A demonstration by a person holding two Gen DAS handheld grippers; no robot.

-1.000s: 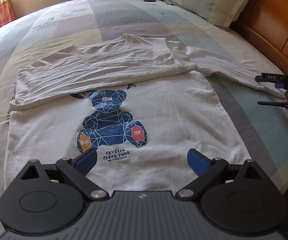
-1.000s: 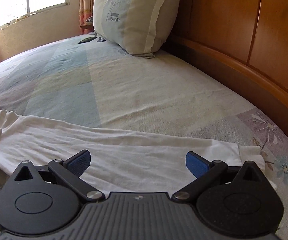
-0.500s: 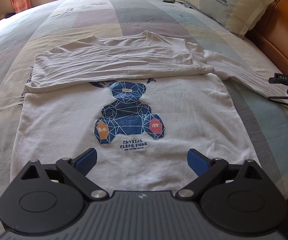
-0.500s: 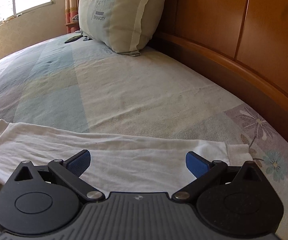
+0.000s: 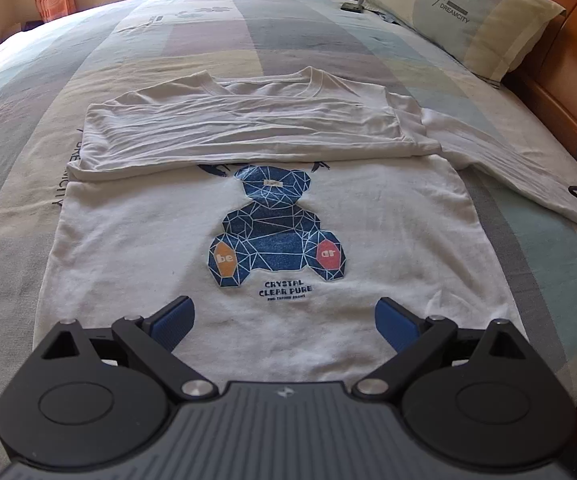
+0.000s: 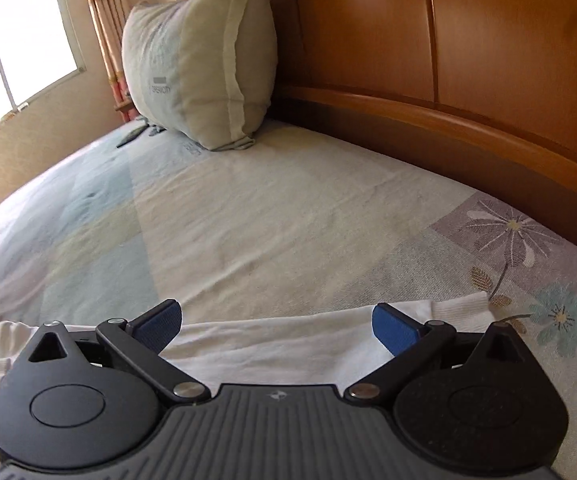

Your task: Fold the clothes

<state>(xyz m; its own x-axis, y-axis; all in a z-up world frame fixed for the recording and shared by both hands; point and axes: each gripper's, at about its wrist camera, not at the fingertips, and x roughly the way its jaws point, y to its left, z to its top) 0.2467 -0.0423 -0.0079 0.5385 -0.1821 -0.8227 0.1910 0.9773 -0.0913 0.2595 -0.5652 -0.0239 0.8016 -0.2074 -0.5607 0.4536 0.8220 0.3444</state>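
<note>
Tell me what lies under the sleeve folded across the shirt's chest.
The folded sleeve rests on the white shirt, covering its chest and the top of the blue bear print. Whatever is printed above the bear's head is hidden.

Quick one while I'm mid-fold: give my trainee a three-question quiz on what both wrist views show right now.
1. True or false: the left gripper is shut on the white shirt.
2. Which sleeve is already folded across the chest? A) the one lying over the bear print, B) the outstretched sleeve below the right gripper, C) neither.
3. Fill in: the pillow leans against the wooden ______.

Key:
1. False; its jaws stand wide apart above the hem.
2. A; the other sleeve lies out flat on the bedsheet.
3. headboard.
</note>
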